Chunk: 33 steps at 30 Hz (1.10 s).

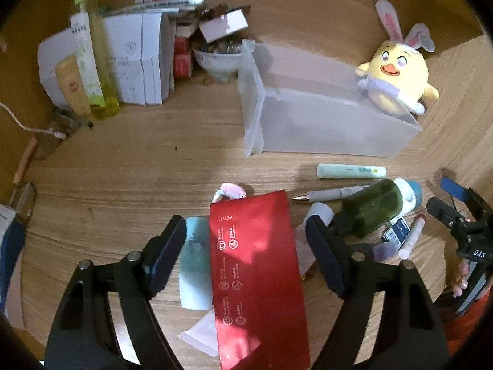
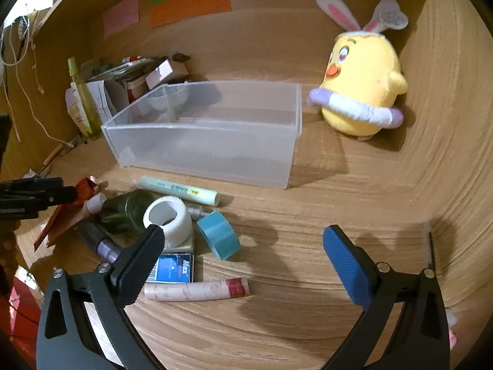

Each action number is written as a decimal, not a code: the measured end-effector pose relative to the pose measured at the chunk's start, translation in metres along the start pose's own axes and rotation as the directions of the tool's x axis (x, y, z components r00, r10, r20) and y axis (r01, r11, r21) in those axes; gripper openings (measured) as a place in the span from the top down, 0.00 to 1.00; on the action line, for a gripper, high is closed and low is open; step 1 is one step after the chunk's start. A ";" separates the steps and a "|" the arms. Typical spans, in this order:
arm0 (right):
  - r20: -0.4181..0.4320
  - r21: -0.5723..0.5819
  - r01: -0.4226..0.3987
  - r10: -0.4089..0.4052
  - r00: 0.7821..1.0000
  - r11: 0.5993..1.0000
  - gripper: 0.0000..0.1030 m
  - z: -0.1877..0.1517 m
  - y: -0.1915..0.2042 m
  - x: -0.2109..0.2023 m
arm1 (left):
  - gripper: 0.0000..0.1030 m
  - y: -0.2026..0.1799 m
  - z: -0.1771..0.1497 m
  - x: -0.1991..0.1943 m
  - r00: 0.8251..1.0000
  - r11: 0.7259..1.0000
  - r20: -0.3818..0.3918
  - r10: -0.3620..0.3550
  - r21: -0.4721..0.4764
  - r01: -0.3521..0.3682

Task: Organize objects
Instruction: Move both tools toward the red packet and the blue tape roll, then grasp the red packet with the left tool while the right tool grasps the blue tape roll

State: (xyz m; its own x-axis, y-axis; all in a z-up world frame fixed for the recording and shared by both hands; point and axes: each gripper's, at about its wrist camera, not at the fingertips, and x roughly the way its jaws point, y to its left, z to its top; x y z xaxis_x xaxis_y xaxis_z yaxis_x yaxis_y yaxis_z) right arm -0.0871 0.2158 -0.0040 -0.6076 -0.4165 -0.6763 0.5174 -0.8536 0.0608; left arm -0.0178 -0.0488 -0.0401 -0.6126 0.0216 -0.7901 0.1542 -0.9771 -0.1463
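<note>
My left gripper (image 1: 246, 231) is open, its fingers on either side of a red flat packet (image 1: 255, 277) lying on the wooden desk, not clamping it. A clear plastic bin (image 1: 323, 120) stands beyond, empty; it also shows in the right wrist view (image 2: 203, 154). My right gripper (image 2: 243, 246) is open and empty above the desk, right of a pile: a white tape roll (image 2: 169, 219), blue tape roll (image 2: 218, 234), dark green jar (image 2: 126, 209), pale green tube (image 2: 178, 189), blue staple box (image 2: 172, 268) and a pinkish-white tube (image 2: 197, 289).
A yellow chick plush (image 2: 360, 92) sits at the back right by the side wall. White boxes (image 1: 132, 61), bottles (image 1: 86, 55) and a bowl (image 1: 215, 58) crowd the back left. A white pen (image 1: 329, 194) and light blue paper (image 1: 194, 265) lie near the packet.
</note>
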 end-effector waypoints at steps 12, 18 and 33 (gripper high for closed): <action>-0.067 -0.012 -0.049 0.048 0.997 0.999 0.45 0.002 0.004 0.019 | 0.37 0.006 0.002 0.011 0.999 0.999 0.009 -0.045 -0.027 0.046; -0.089 -0.013 -0.079 0.077 0.993 0.997 0.65 0.005 0.006 0.027 | 0.45 0.008 0.002 0.012 0.997 0.996 0.014 -0.080 -0.033 0.081; -0.021 0.020 -0.075 0.075 0.997 0.997 0.84 0.014 0.004 0.011 | 0.45 -0.003 0.022 -0.016 0.985 0.991 0.124 -0.120 -0.036 0.126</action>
State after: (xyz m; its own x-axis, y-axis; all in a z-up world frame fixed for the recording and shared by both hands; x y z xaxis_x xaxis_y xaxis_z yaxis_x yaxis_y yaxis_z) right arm -0.1004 0.2038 -0.0005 -0.5547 -0.4728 -0.6847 0.5494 -0.8261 0.1254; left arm -0.0254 -0.0510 -0.0141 -0.7179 0.1127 -0.6870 0.1036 -0.9585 -0.2655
